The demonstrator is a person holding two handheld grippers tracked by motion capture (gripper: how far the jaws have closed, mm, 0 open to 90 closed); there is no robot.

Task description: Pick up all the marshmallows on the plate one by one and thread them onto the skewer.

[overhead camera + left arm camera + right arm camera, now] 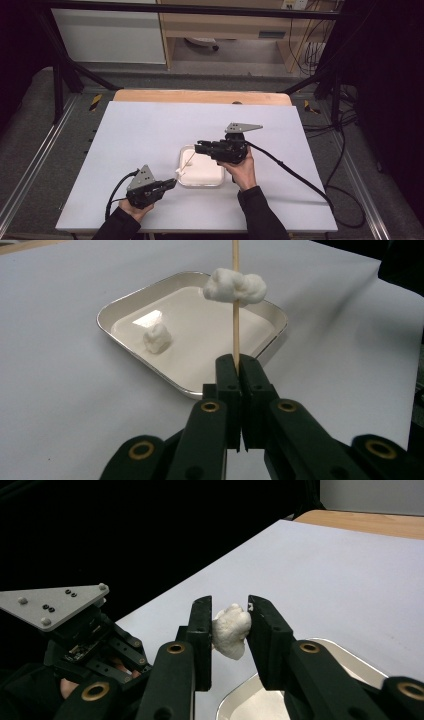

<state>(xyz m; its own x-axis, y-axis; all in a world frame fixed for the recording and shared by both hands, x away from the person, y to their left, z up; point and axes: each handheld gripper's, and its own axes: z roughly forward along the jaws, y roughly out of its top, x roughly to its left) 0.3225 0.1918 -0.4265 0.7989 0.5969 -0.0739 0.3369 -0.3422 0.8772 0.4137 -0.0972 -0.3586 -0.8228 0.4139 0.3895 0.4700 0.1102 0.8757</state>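
My left gripper (240, 365) is shut on the lower end of a thin wooden skewer (235, 330), which stands up over a white square tray (120, 305). White marshmallow pieces (235, 286) are speared on the skewer. One loose marshmallow (157, 337) lies in the tray. In the high view the left gripper (173, 183) sits at the tray's (220, 181) near left corner, and the right gripper (197, 147) hovers over its far edge. The right gripper (230, 610) is shut on a white marshmallow (231, 630) held above the tray's corner (345, 660).
The tray rests near the middle of a white table top (150, 130) with a wooden strip (200, 96) along its far edge. Cables (295, 175) trail from both grippers. A black frame and metal rails surround the table.
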